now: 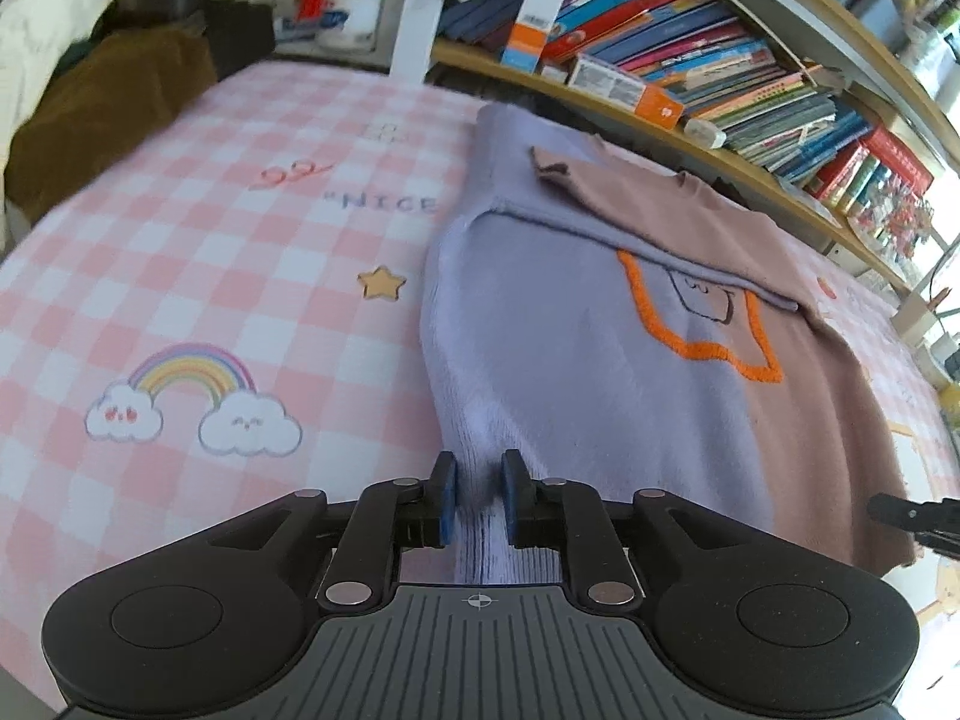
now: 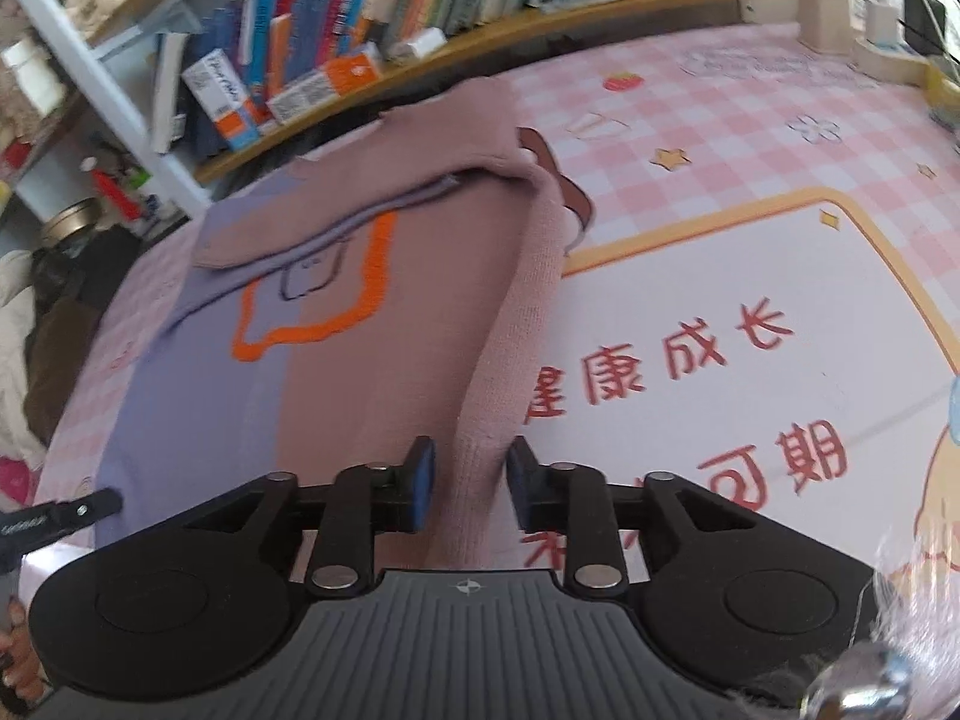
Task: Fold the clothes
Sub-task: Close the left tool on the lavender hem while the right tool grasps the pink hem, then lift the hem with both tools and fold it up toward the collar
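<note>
Nearest, the left gripper [image 1: 478, 495] pinches the lilac hem of a two-tone sweater [image 1: 600, 372] between narrow blue pads. The right gripper [image 2: 471, 483] stands a little wider around the pink-brown edge — whether its pads press the knit, I cannot tell. The sweater lies on a pink checked cloth [image 1: 210, 300] printed with a rainbow [image 1: 192, 399] and a star [image 1: 381, 283], sleeves folded across an orange outline [image 1: 702, 330] on its chest. Beyond it, just past the collar, a low shelf of crowded books [image 1: 690, 60] borders the table's far edge — a brown garment [image 1: 102, 114] is heaped at far left.
</note>
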